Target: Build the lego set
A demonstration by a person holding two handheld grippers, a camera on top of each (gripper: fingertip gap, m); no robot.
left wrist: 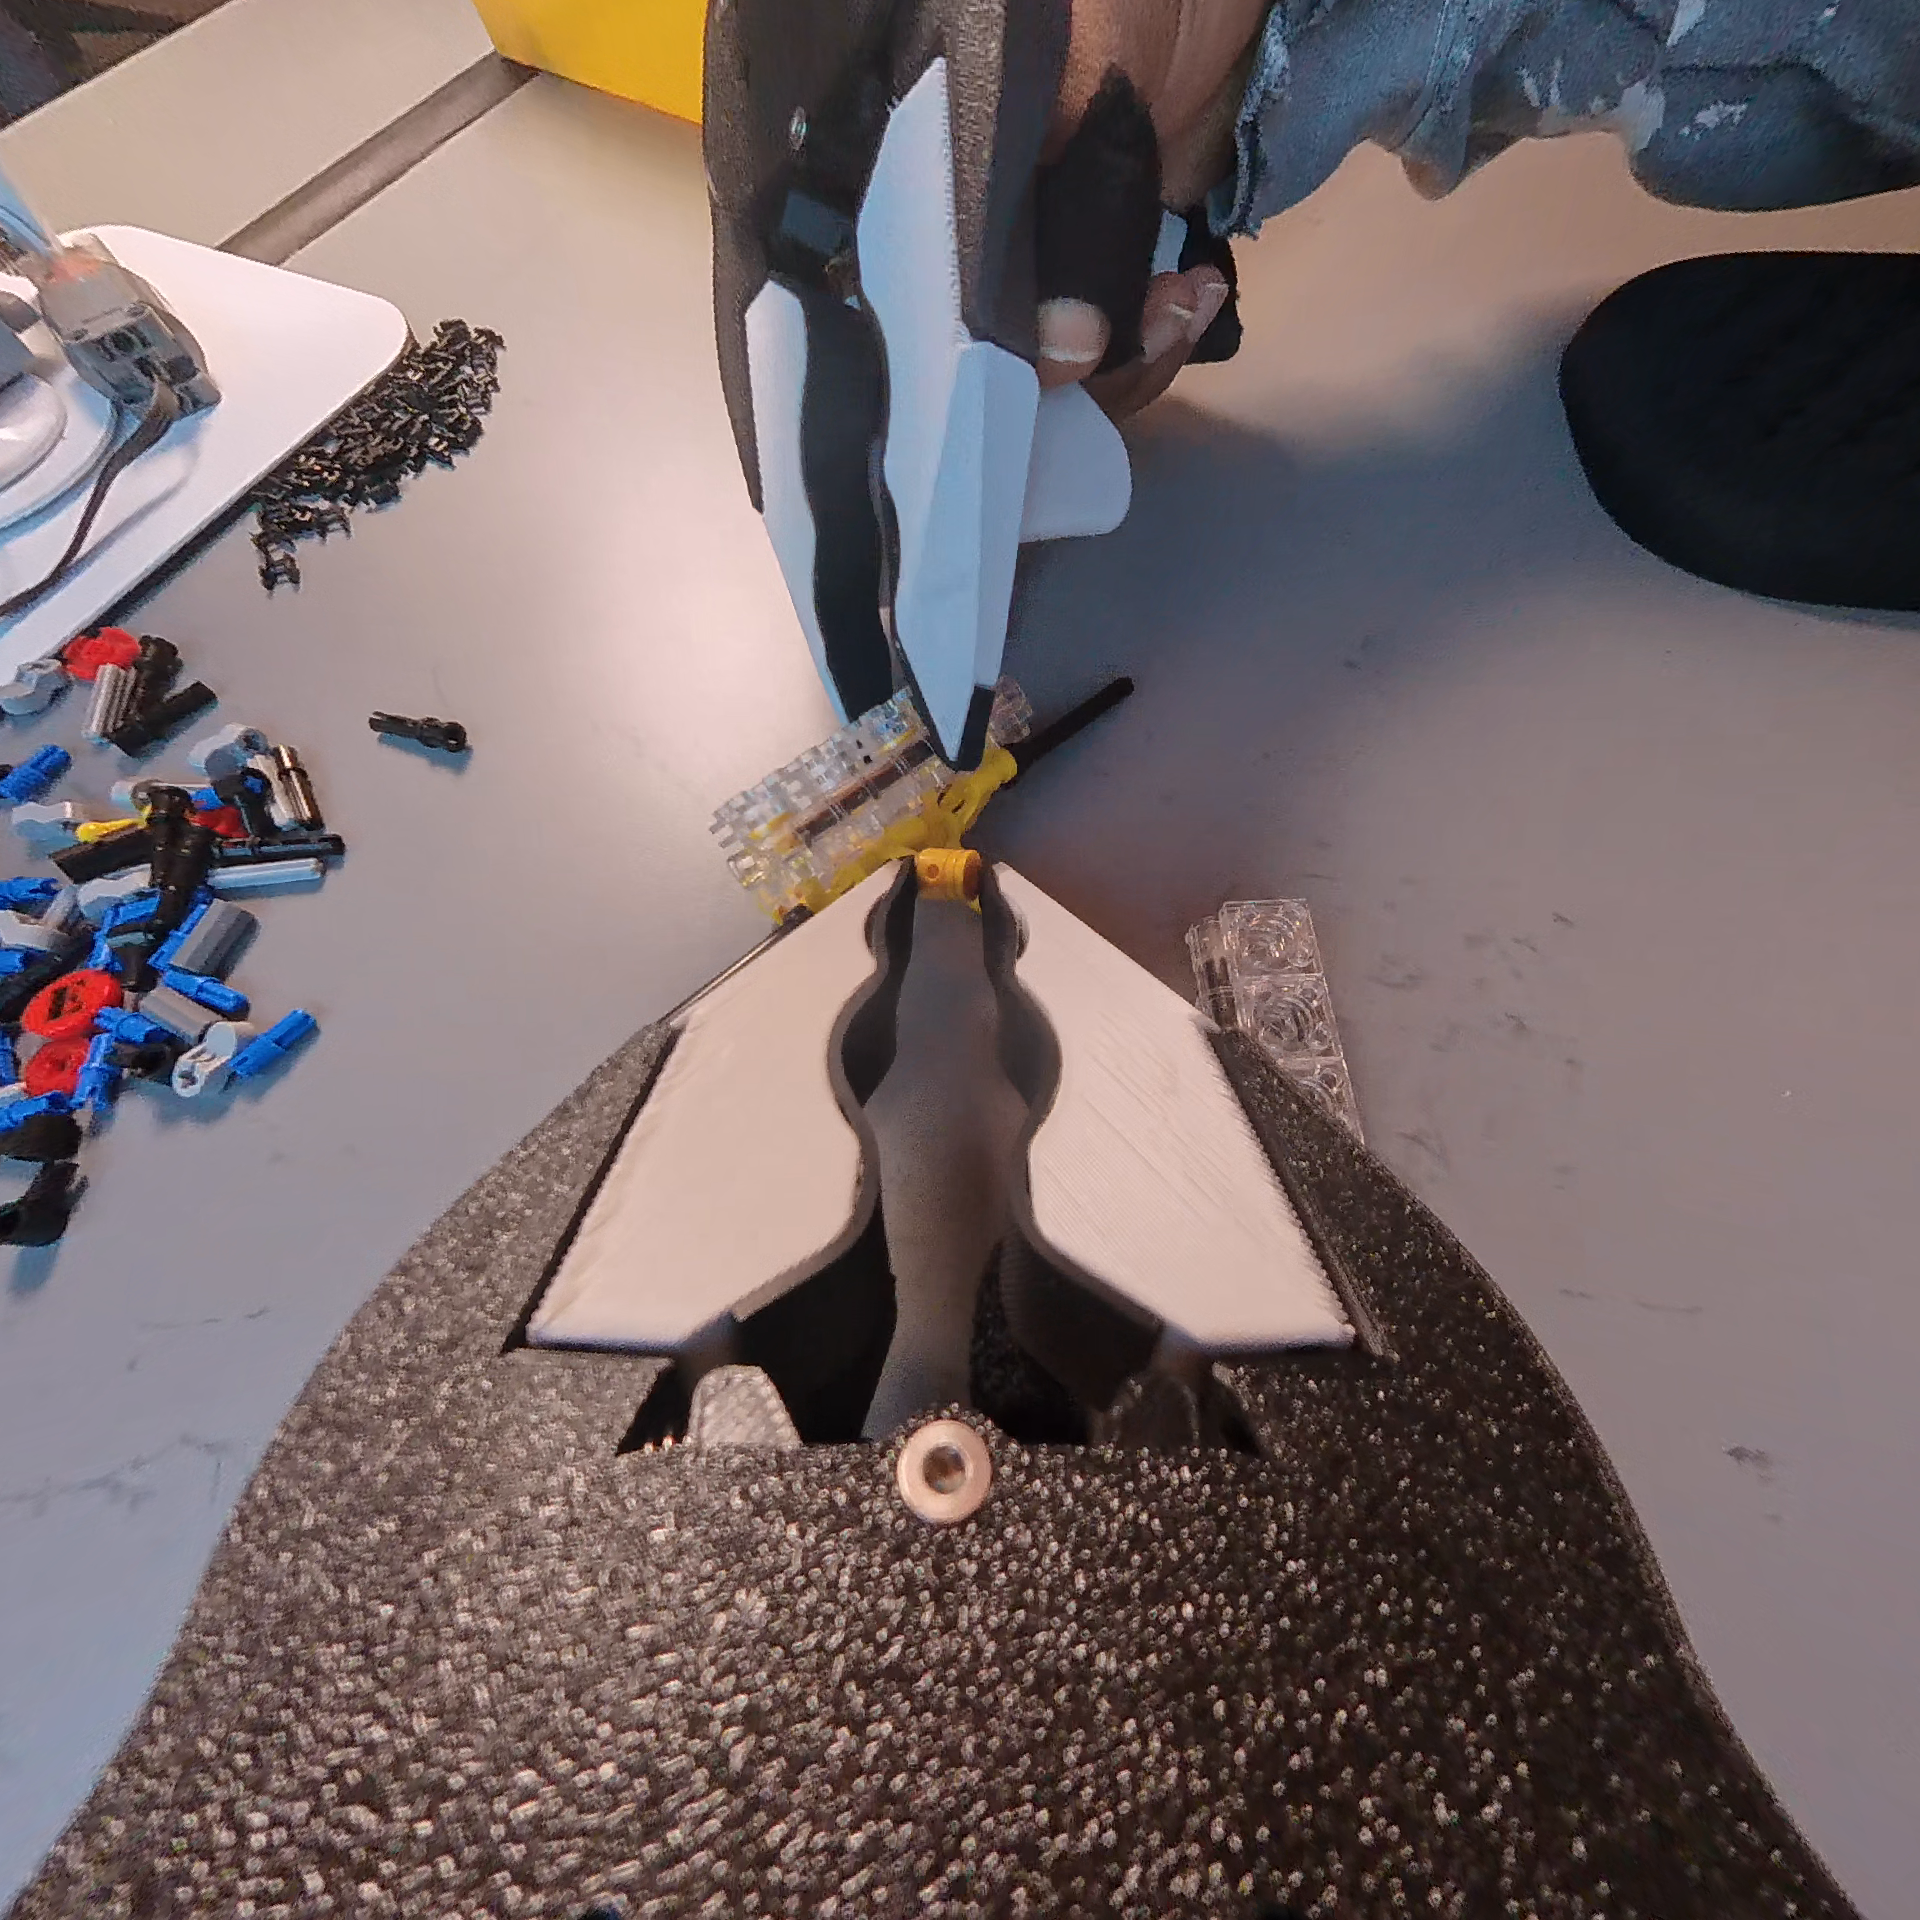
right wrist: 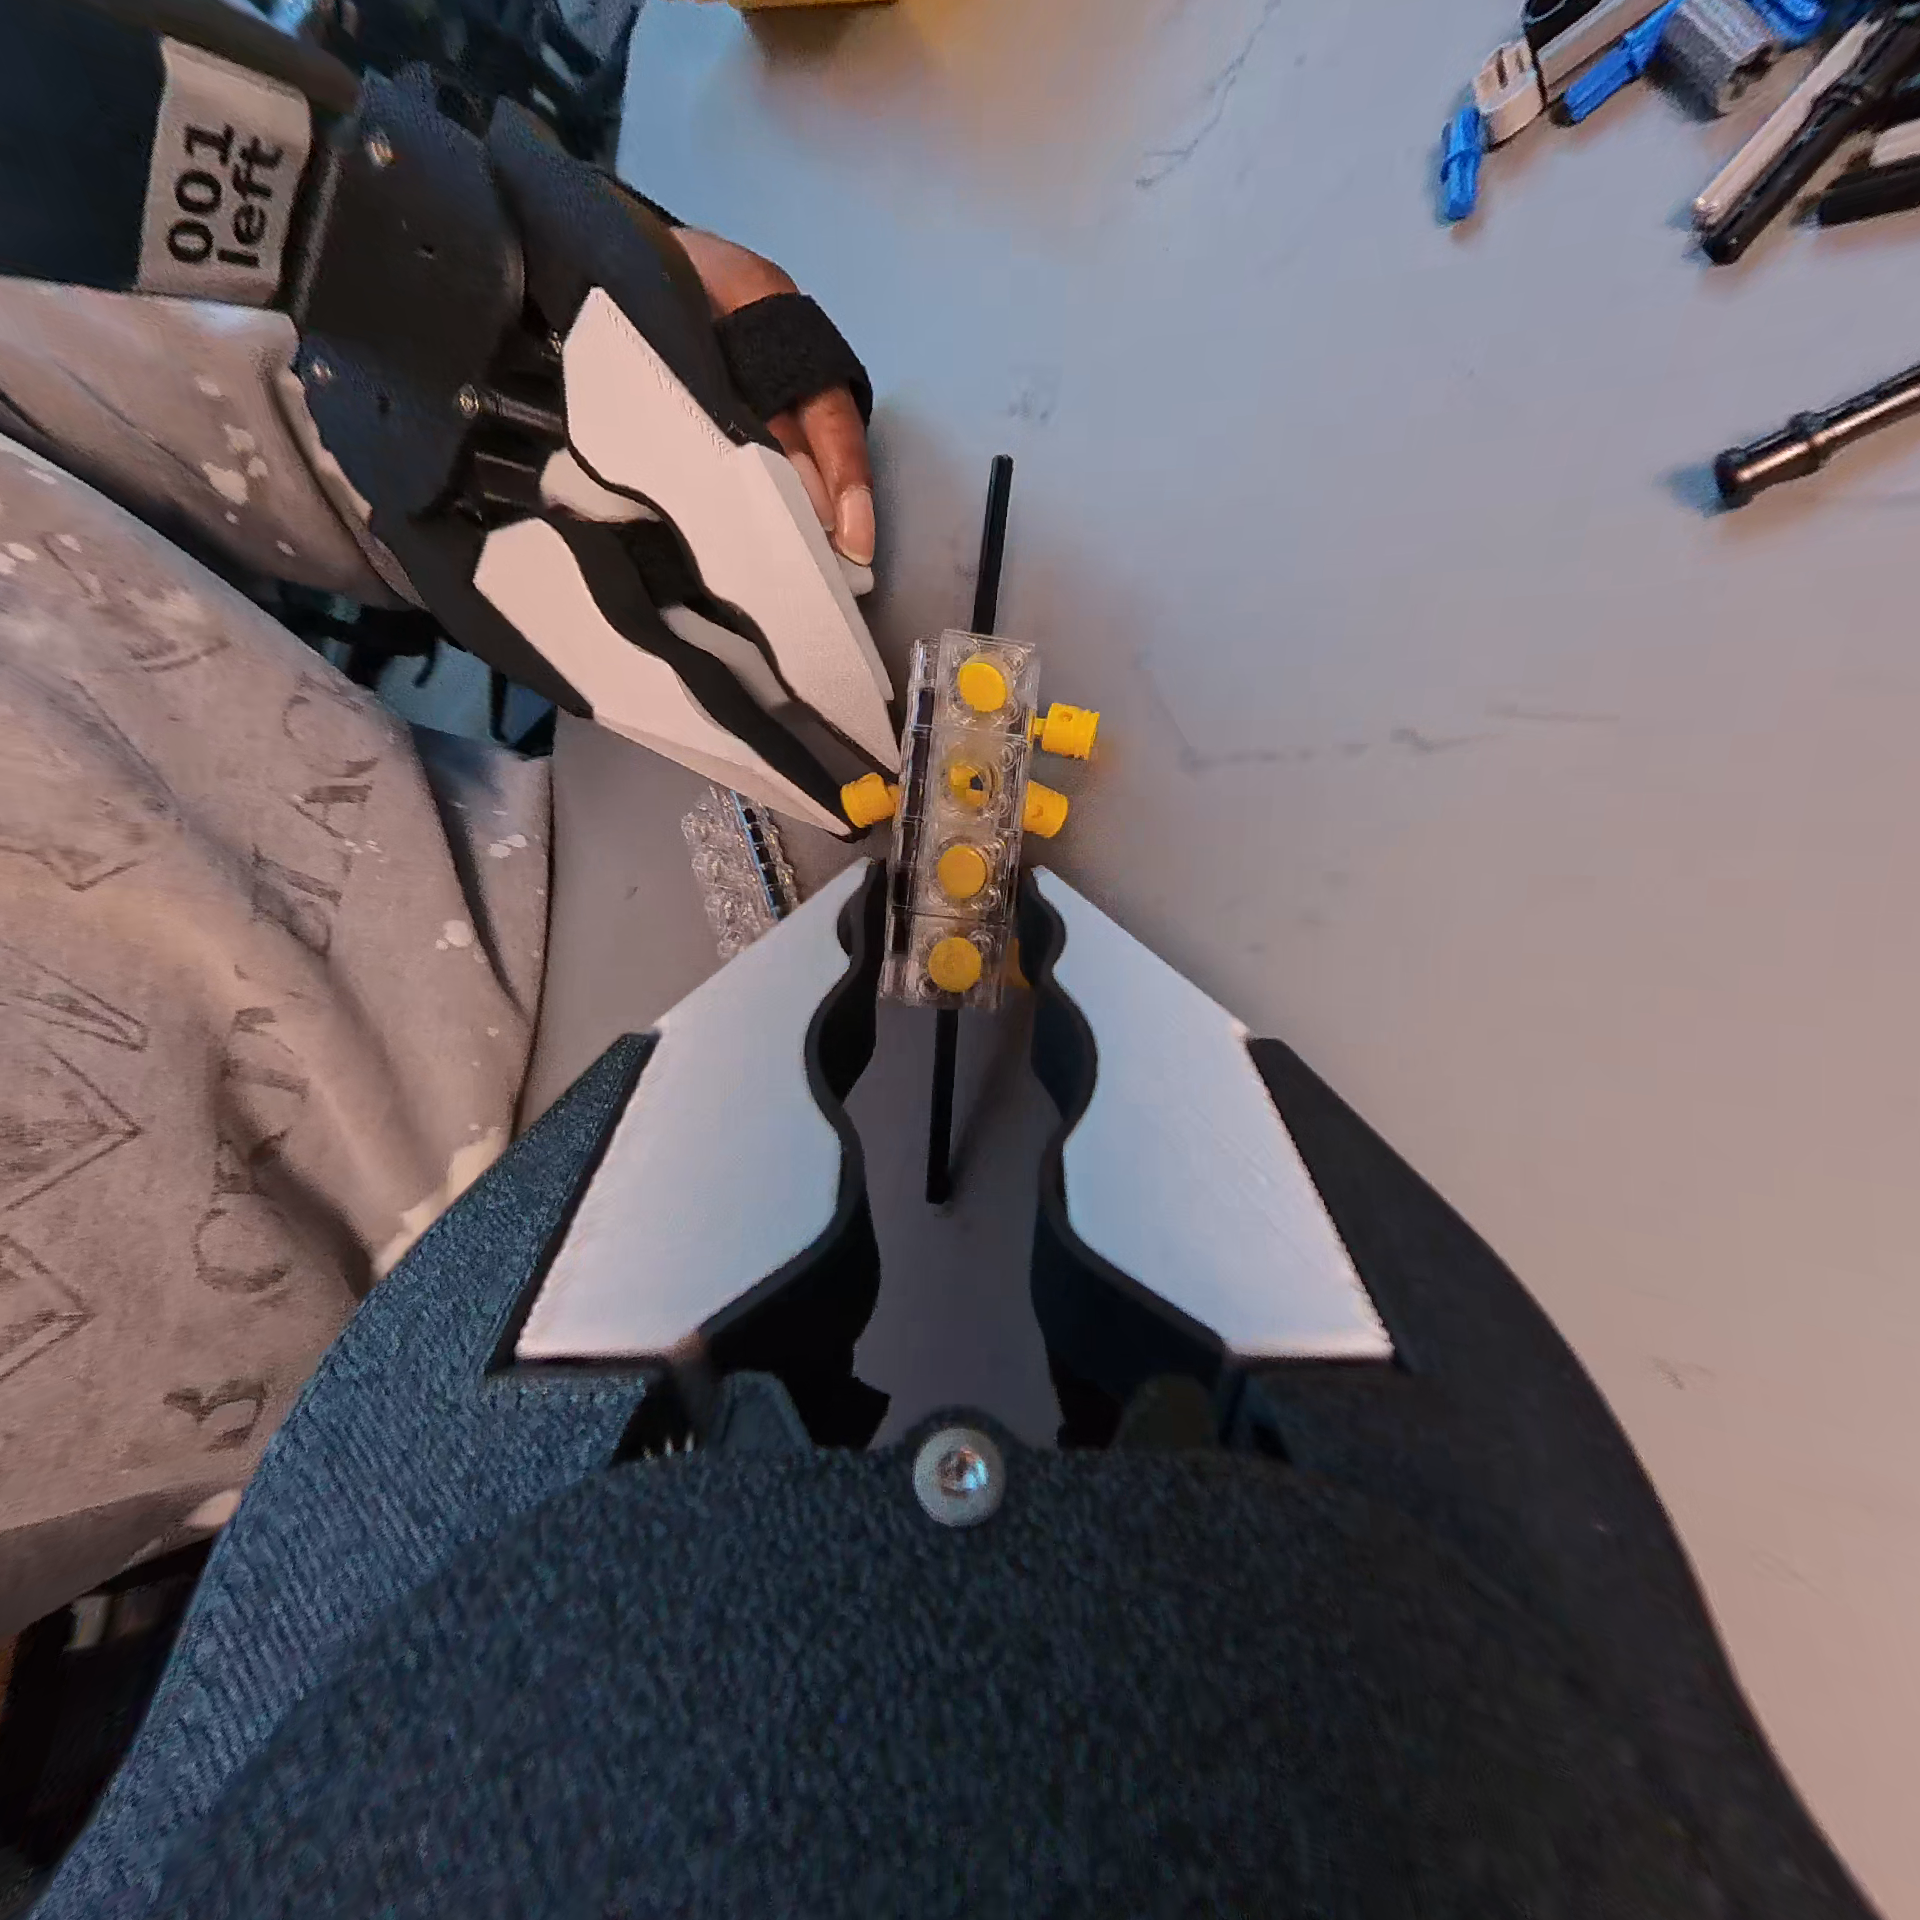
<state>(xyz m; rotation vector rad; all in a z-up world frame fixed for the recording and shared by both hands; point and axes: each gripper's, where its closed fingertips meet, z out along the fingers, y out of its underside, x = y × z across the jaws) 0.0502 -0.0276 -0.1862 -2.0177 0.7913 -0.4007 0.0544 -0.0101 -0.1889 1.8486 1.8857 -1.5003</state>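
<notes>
A clear brick assembly [right wrist: 956, 831] with yellow pins in it stands above the grey table, and a thin black axle [right wrist: 992, 530] runs along behind it. My right gripper [right wrist: 954, 878] is shut on the assembly's near end. It comes down from above onto the assembly [left wrist: 831, 810] in the left wrist view [left wrist: 951, 743]. My left gripper [left wrist: 951, 883] is shut on a yellow pin [left wrist: 948, 868] that sticks out of the assembly's side. It reaches in from the upper left in the right wrist view [right wrist: 868, 800].
A second clear brick strip [left wrist: 1278, 997] lies on the table beside my left gripper. Loose blue, grey, red and black parts [left wrist: 125, 914] and a heap of black pins [left wrist: 384, 436] lie at the left. A white base [left wrist: 260, 343], a yellow box [left wrist: 603, 42] and a black pad [left wrist: 1766, 436] stand farther off. The tips of both grippers are at nearly the same place. My right tips are roughly 25 centimeters from the white base [left wrist: 260, 343].
</notes>
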